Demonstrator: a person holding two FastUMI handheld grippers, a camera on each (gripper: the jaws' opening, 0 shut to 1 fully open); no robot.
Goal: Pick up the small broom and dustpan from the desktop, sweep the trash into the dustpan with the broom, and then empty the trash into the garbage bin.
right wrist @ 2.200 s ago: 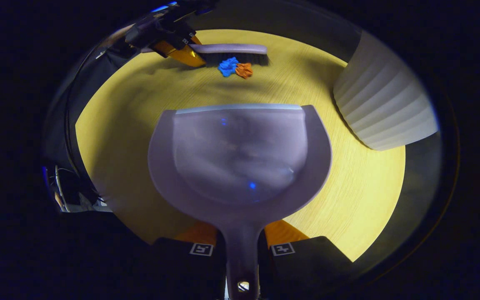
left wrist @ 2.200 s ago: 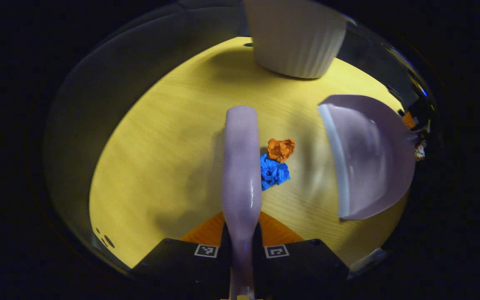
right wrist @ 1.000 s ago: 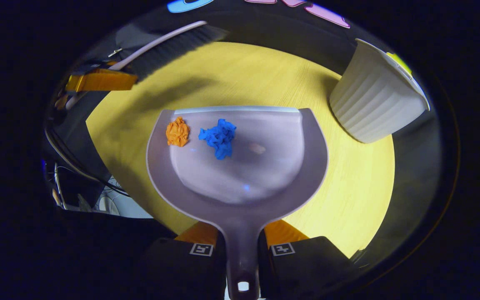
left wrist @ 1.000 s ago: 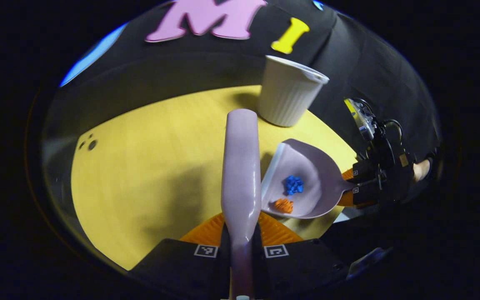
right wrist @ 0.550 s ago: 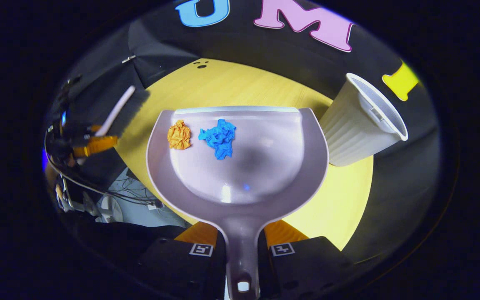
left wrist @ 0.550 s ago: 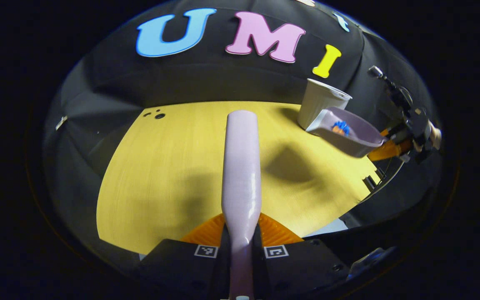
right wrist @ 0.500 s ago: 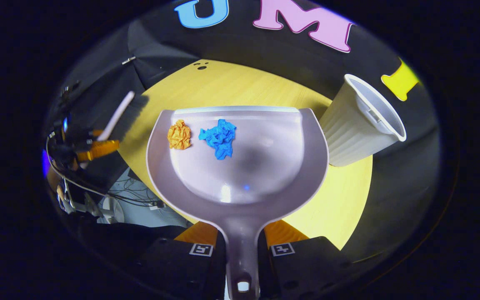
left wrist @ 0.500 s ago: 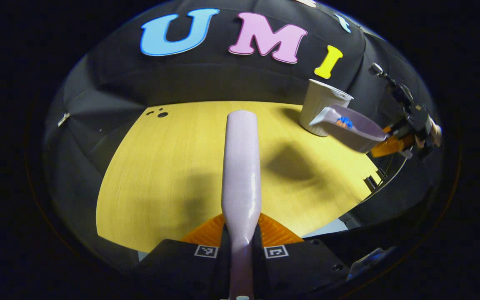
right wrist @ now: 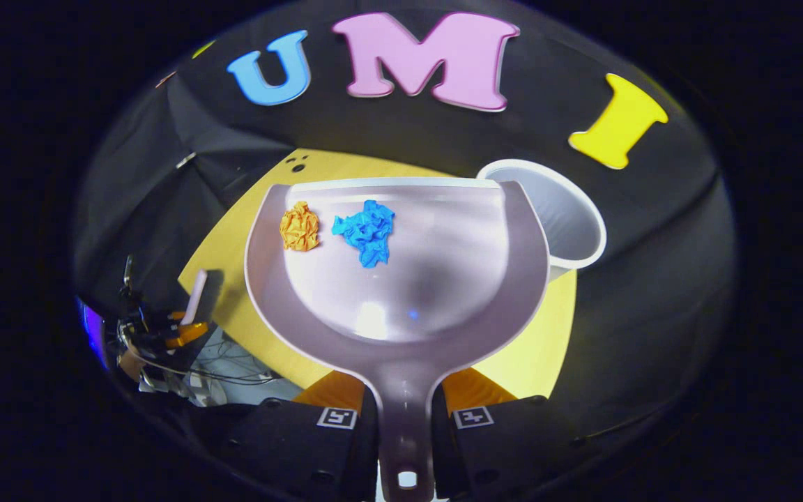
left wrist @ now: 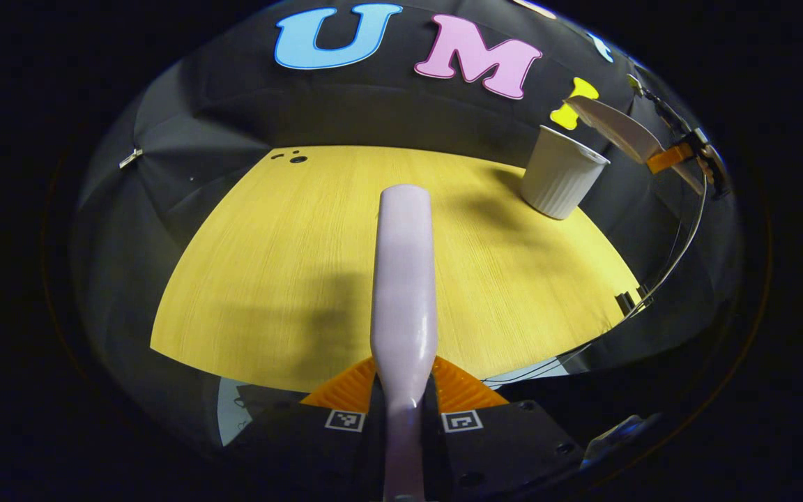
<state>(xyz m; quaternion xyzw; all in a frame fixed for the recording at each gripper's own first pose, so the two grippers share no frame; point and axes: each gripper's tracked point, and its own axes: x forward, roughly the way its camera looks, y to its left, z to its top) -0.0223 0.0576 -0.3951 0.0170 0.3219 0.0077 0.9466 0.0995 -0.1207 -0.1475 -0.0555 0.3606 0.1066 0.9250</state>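
Desktop (left wrist: 269,279): yellow wood-grain top, with the white ribbed garbage bin (left wrist: 560,183) standing at its far right corner.
Dustpan (right wrist: 401,279): lifted off the desktop, front edge beside the bin's open mouth; right gripper (right wrist: 405,411) fingers closed on its handle.
Broom (left wrist: 405,279): held above the desktop, left gripper (left wrist: 403,408) fingers clamped on its handle.
Blue paper wad (right wrist: 366,230): in the dustpan.
Orange paper wad (right wrist: 300,226): just left of the blue one.

A recording booth is indicated: a yellow wood-grain counter (left wrist: 290,265) is enclosed by black cloth walls (left wrist: 185,174), with cables (right wrist: 185,373) seen below.
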